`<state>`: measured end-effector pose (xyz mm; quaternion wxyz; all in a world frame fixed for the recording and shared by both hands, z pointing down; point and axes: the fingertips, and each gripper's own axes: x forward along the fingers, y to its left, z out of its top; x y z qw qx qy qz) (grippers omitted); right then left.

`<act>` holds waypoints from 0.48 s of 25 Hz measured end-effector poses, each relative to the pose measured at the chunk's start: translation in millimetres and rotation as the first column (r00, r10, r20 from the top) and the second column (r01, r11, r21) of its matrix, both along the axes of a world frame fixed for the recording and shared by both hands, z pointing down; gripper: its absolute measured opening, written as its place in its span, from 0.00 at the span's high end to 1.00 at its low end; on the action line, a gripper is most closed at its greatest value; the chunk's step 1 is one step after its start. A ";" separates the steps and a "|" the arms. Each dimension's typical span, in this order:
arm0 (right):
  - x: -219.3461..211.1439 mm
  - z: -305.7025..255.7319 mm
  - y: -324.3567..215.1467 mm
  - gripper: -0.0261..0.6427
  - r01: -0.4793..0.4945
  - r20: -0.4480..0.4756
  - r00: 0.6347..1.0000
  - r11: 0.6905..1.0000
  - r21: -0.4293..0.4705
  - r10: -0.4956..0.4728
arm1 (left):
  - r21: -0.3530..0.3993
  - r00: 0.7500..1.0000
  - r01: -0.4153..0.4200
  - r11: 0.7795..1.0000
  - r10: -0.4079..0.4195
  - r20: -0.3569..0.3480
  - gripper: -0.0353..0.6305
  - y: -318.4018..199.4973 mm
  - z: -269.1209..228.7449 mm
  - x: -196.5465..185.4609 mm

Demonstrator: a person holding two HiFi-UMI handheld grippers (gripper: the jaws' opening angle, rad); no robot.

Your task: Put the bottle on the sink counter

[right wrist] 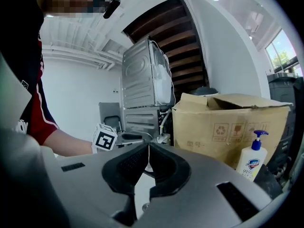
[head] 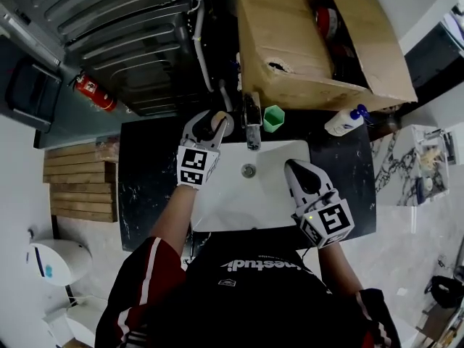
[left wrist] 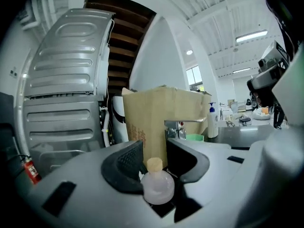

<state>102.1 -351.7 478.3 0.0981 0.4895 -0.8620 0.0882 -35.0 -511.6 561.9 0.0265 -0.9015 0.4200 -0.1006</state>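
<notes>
A small round clear bottle [left wrist: 157, 187] with a cork stopper stands between the jaws of my left gripper [left wrist: 154, 148]. The jaws are wide apart, and a dark gap shows beside the bottle on its right. In the head view that bottle [head: 220, 122] sits at the back of the black sink counter [head: 145, 167], just left of the faucet [head: 252, 122], with the left gripper [head: 214, 119] around it. My right gripper [head: 297, 170] hovers over the right side of the white sink basin [head: 217, 201]. Its jaws [right wrist: 148, 148] are shut tip to tip with nothing between them.
A green cup [head: 273, 118] and a white pump soap bottle [head: 346, 120] stand on the counter behind the basin. A large open cardboard box [head: 290, 42] fills the space behind them. A grey metal appliance [head: 123, 27] and a red fire extinguisher [head: 94, 93] are at the left.
</notes>
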 end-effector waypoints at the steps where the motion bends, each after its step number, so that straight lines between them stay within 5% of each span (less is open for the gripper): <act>1: -1.5 -4.2 7.5 0.90 -0.004 0.003 1.000 1.000 0.004 0.004 | 0.014 1.000 0.002 1.000 -0.002 -0.002 0.71 9.5 -9.1 -3.6; 12: -29.8 -47.0 90.0 0.90 0.033 -0.026 0.999 0.994 0.107 -0.030 | 0.129 0.998 -0.002 0.992 0.011 -0.067 0.91 143.2 -91.7 -39.9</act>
